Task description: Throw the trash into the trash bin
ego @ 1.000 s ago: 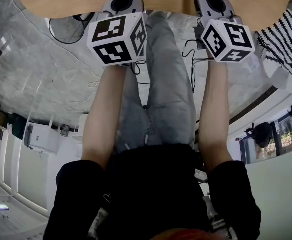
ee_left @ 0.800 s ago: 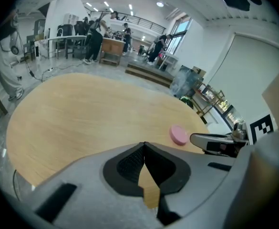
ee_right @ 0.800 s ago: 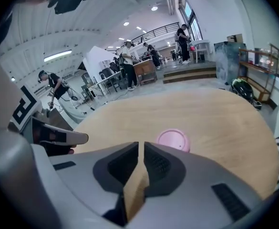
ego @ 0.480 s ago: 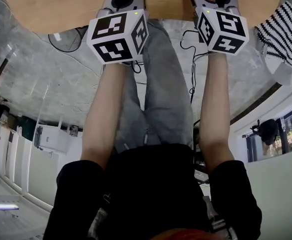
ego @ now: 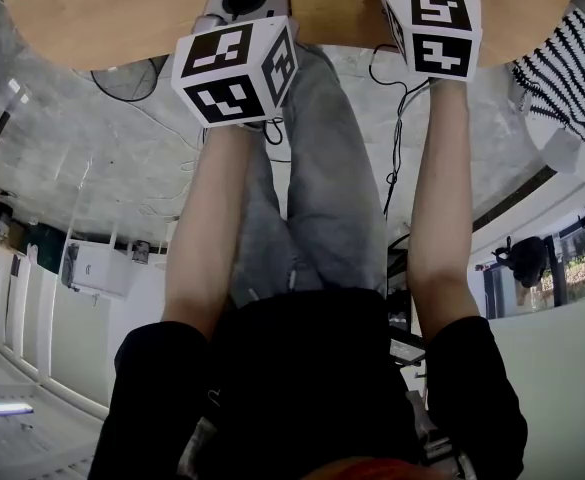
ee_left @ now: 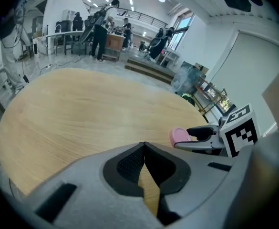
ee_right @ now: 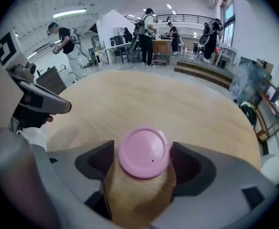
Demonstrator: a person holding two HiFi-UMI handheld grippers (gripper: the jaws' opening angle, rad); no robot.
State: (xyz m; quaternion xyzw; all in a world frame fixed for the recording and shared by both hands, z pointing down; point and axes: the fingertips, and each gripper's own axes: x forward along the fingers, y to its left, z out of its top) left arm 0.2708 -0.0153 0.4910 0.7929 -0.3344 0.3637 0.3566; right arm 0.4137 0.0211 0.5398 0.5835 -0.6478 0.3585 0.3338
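A tan paper cup (ee_right: 143, 152) with a round pink lid stands low and central in the right gripper view, between the jaws of the right gripper (ee_right: 144, 165), which have just been opening wide and do not clamp it. The left gripper (ee_left: 145, 150) is closed on nothing. The cup rests on a pale wooden round table (ee_right: 177, 104); people (ee_right: 146, 23) stand in the bright hall at the top.

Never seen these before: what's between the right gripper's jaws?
A pink lid on the wooden table, shown in the right gripper view; the right gripper has just been opening its jaws.
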